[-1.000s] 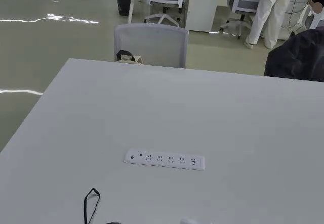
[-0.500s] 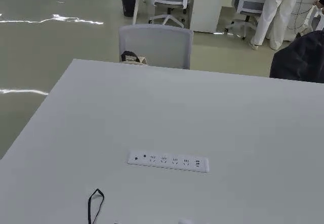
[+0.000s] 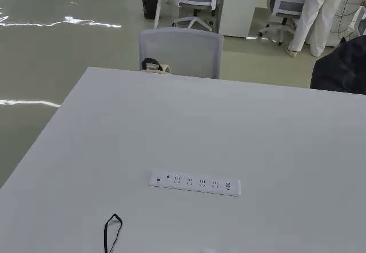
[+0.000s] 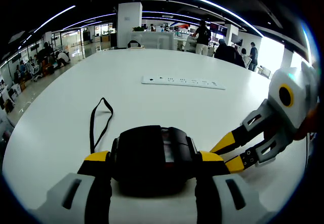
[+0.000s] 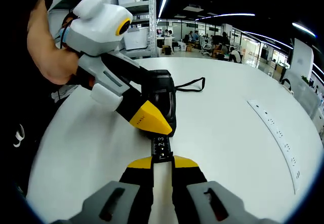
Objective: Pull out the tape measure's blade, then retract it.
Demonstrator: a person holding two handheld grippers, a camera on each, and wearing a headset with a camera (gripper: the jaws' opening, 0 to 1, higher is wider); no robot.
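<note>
Tape measure (image 4: 152, 150) risk: thin blade (image 5: 161, 145) slips from right gripper (image 5: 162, 164) pinch and snaps back; skewed pull could twist body out of left gripper (image 4: 154, 157). Body apparently resting on white table (image 4: 152, 62), clamped between left jaws. Right jaws closed on blade just beside its mouth.

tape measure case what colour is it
The tape measure case is black; it shows best in the left gripper view.

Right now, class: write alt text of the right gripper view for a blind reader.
The right gripper pinches the tape measure's blade, a short way out of the black case, which the left gripper clamps on a white table.
</note>
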